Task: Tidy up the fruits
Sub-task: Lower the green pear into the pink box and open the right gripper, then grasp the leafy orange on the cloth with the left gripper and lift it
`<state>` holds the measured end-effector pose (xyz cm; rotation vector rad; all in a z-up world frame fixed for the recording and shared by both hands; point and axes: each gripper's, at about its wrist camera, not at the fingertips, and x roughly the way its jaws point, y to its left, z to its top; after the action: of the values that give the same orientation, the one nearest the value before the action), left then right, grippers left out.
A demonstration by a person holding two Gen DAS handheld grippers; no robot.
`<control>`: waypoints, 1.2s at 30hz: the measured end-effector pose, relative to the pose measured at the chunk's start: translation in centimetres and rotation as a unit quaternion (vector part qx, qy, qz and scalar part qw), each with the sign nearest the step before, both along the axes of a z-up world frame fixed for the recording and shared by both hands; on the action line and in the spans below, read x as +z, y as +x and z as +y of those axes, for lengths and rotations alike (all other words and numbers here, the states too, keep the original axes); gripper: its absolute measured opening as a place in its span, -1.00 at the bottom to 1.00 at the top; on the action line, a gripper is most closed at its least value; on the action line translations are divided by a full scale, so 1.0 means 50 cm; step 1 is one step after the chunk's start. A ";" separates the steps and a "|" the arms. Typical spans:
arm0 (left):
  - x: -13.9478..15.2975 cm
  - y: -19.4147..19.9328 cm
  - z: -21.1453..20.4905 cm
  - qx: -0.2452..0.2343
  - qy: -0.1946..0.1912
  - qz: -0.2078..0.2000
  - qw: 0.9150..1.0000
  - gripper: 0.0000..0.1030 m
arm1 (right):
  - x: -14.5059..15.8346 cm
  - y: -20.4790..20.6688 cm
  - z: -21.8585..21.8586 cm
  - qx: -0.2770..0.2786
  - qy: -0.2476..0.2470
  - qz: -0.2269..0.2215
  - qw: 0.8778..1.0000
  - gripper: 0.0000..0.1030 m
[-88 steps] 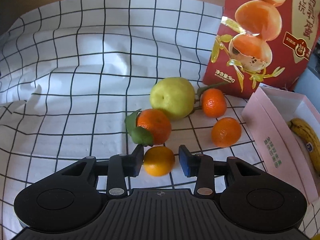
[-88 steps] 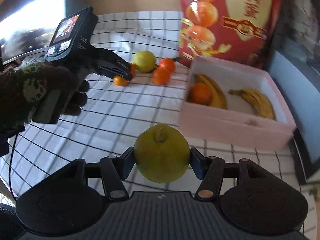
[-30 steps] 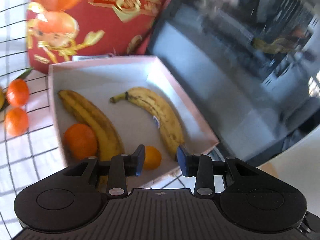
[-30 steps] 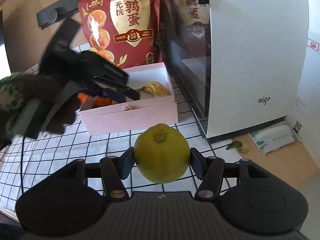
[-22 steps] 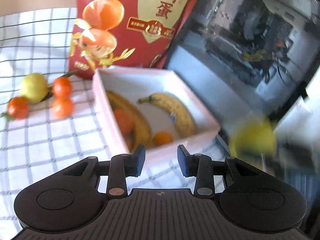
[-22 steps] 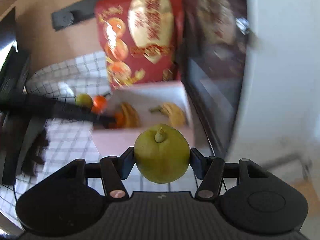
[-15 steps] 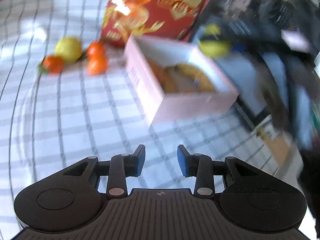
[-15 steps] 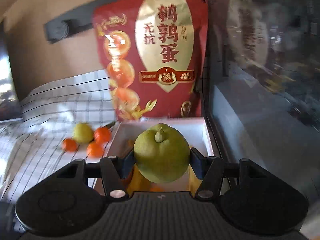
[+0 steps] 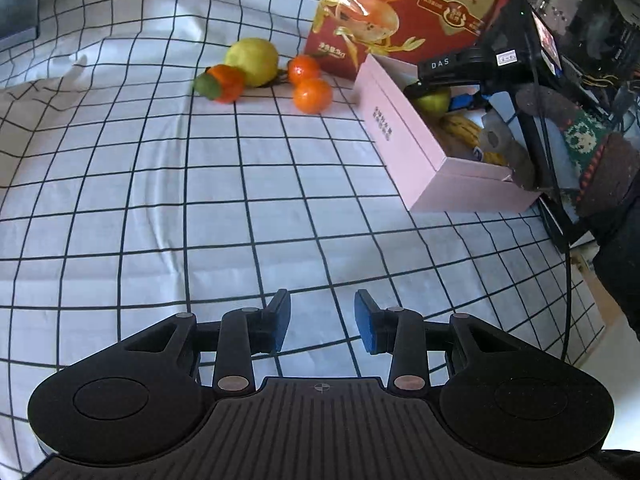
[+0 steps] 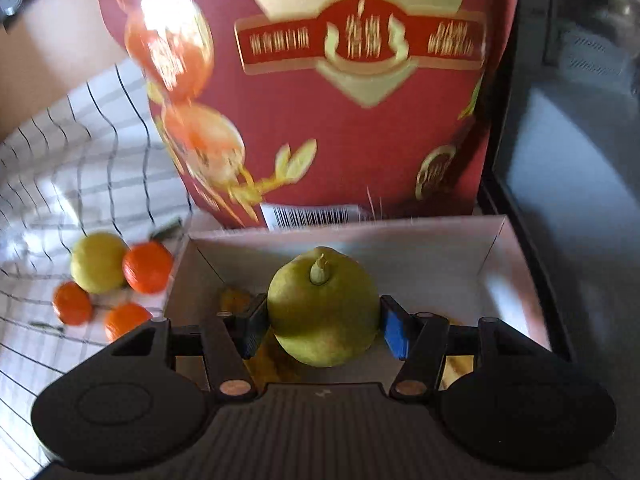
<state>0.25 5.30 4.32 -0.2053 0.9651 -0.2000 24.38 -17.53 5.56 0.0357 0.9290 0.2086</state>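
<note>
White tablecloth (image 9: 200,208) with black grid lines, rumpled toward 9 o'clock. Red snack bag (image 9: 420,8) printed with orange halves and gold lettering, upright at 1 o'clock, barcode label (image 10: 310,216) low on its front. Dark glass-fronted appliance (image 10: 572,160) at 3 o'clock.

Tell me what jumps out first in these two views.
A green pear gripped in the right gripper hangs over the pink box. Behind it stands a big red bag. Left of the box, three oranges and another pear lie on the checked cloth.
</note>
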 end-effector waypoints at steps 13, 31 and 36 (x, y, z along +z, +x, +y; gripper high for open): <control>-0.003 0.059 -0.005 -0.001 0.004 -0.008 1.000 -0.24 | 0.057 -0.156 -0.025 0.023 -0.011 -0.067 0.997 0.23; 0.038 0.310 0.104 0.059 0.077 -0.099 0.990 -0.24 | 0.076 -0.439 -0.026 0.020 -0.012 -0.096 0.995 0.33; 0.013 0.385 0.102 0.053 0.117 -0.074 0.989 -0.24 | 0.059 -0.457 -0.007 0.026 -0.007 -0.079 0.997 0.33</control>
<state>19.52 10.38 4.99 -0.0252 0.8194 -0.0024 1.53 -17.89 8.50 -0.0174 0.7743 0.2499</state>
